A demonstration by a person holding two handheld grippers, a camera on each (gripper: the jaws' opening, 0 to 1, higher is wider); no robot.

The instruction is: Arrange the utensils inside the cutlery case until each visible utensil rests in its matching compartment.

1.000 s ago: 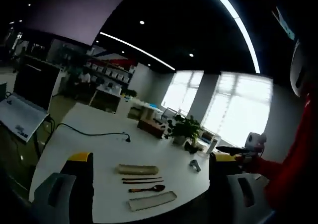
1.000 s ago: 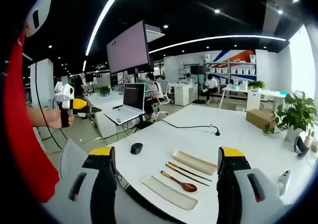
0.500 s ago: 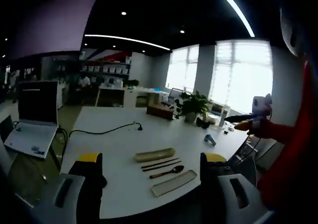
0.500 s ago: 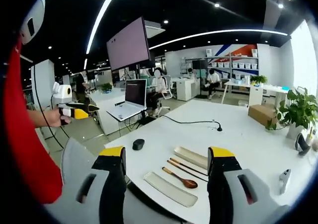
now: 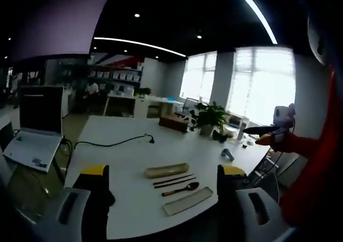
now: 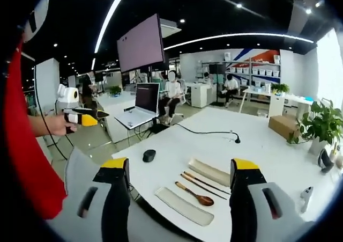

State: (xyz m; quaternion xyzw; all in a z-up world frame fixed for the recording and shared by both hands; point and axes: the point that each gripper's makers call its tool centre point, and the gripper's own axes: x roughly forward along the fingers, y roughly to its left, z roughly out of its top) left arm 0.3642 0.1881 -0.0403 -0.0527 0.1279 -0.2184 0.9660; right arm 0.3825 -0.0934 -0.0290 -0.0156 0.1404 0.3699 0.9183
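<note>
Beside case base: chopsticks, spoon, lid. Both grippers wide, empty; approach step, next grab chopsticks.

**Open-plan office: room and furnishings**

A large white desk stands in an open office with a dark ceiling crossed by long strip lights and dotted with round spotlights. A big display screen hangs overhead. Tall bright windows fill one wall. Shelving with white boxes lines the far wall. A black cable runs over the desk; potted plants and a brown box stand near its far edge. An open laptop rests on a neighbouring desk.
</note>
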